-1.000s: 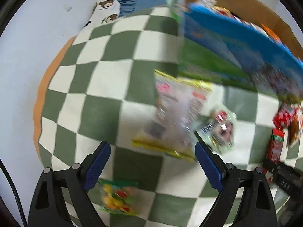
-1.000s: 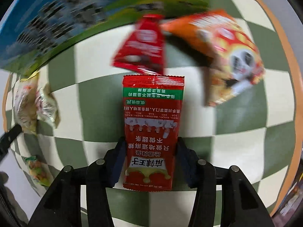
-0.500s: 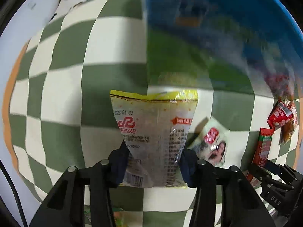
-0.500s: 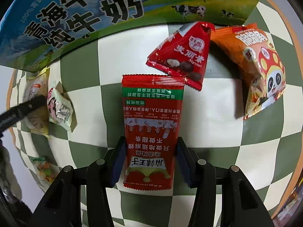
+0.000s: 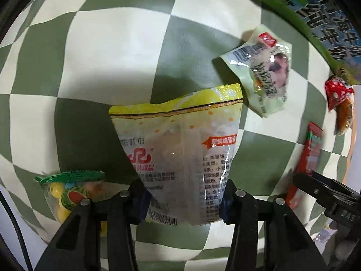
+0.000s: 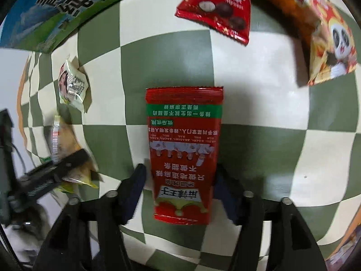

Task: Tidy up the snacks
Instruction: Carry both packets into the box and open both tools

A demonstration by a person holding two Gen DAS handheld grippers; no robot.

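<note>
L gripper (image 5: 183, 199) points down at the cloth, jaws closed onto the lower part of a clear egg-biscuit bag w/ yellow top seal (image 5: 178, 149); pads press both side edges, bag bottom cut off behind the fingers. Its jaws have just eased a touch wider, bag between them and gripped. Just left of it, a small candy bag w/ green seal (image 5: 67, 192), half hidden by the L finger. Further up-right, a pale green snack packet (image 5: 264, 72), lying tilted, apart from the biscuit bag.

R gripper (image 6: 180, 180) straddles the red spicy-strip packet (image 6: 183, 151), which lies flat, print upside down. Jaws have just been opening; a sliver of cloth shows by the left pad, right pad's contact hard to tell, so packet looks let go. Beyond it, a red triangular choc packet (image 6: 216, 9), top cut off by frame edge, and right of that an orange panda snack bag (image 6: 325, 36), blurred.

Surface: green/cream checked cloth (image 5: 112, 45). Far edge: blue-green milk carton box (image 6: 56, 6), only partly in frame, lettering blurred. Orange rim beyond the cloth at frame edges; room otherwise dark, unreadable.
</note>
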